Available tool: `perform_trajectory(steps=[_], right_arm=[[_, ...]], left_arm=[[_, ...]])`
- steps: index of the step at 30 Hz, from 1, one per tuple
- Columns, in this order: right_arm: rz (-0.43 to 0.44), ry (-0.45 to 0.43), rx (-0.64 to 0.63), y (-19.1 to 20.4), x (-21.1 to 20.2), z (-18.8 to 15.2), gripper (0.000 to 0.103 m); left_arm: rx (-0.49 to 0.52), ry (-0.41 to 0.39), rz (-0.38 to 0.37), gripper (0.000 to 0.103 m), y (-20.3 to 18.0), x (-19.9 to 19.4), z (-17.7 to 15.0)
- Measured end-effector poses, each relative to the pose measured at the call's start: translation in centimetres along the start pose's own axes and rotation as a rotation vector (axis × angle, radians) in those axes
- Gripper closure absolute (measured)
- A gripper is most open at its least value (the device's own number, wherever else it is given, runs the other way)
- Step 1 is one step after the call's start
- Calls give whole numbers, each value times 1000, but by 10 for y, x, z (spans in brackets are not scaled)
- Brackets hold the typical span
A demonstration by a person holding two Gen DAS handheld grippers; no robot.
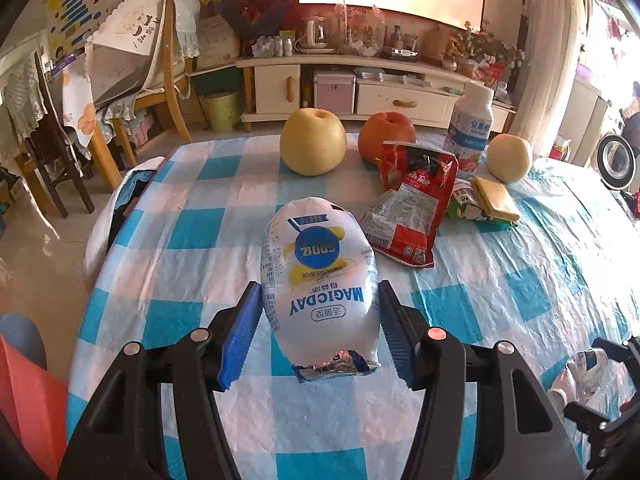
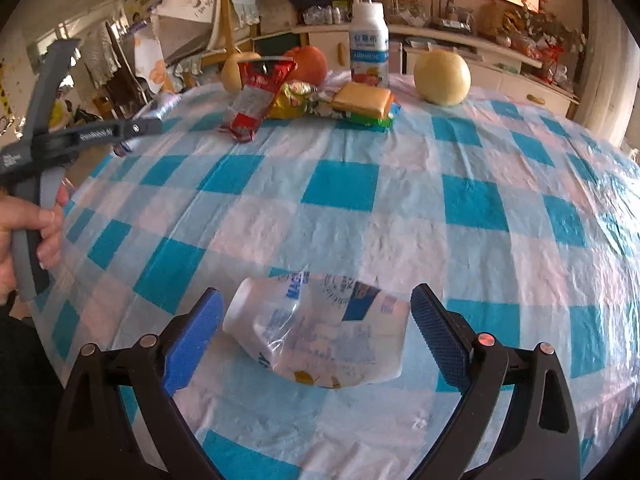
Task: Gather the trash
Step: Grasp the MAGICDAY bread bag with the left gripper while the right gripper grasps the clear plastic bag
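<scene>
In the left wrist view my left gripper [image 1: 318, 300] has its blue pads against both sides of a white MAGICDAY milk pouch [image 1: 318, 276] over the checked tablecloth [image 1: 180, 240]. In the right wrist view my right gripper [image 2: 316, 320] is open, its pads either side of a crushed white plastic bottle [image 2: 316, 336] lying on the cloth and apart from it. A red snack wrapper [image 1: 412, 208] lies behind the pouch, with a yellow and green wrapper [image 1: 486, 200] beside it. Both also show in the right wrist view, the red wrapper [image 2: 258, 92] and the yellow and green one [image 2: 362, 104].
Two yellow pears [image 1: 313, 142] [image 1: 510, 158], a red apple [image 1: 386, 134] and an upright white drink bottle [image 1: 472, 124] stand at the table's far side. Chairs [image 1: 152, 80] and a TV cabinet [image 1: 360, 88] lie beyond. The table edge [image 1: 100, 240] is at left.
</scene>
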State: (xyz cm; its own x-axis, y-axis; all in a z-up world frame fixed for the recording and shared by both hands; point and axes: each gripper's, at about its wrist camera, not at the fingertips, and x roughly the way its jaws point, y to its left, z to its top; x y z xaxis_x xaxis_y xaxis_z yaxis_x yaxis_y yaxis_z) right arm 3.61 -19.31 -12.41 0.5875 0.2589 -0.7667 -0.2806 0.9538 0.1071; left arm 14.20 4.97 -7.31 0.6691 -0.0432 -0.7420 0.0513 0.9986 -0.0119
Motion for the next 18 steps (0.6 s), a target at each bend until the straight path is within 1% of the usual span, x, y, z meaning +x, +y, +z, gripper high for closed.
perform_trajectory(steps=[2, 4, 6, 11, 15, 18], right_arm=[[-21, 15, 2, 5, 4, -3, 6], [-63, 34, -5, 13, 13, -7, 4], [-106, 28, -37, 21, 16, -10, 3], [-94, 12, -3, 18, 16, -8, 4], [-48, 13, 29, 15, 14, -5, 4], [-37, 6, 21, 17, 12, -3, 5]], left_arm=[[1, -2, -3, 44, 0, -1, 0], [2, -2, -6, 44, -1, -1, -1], [7, -2, -10, 44, -2, -3, -2], [7, -4, -15, 44, -1, -4, -2], [5, -9, -21, 44, -2, -6, 0], [9, -12, -19, 44, -2, -7, 0]])
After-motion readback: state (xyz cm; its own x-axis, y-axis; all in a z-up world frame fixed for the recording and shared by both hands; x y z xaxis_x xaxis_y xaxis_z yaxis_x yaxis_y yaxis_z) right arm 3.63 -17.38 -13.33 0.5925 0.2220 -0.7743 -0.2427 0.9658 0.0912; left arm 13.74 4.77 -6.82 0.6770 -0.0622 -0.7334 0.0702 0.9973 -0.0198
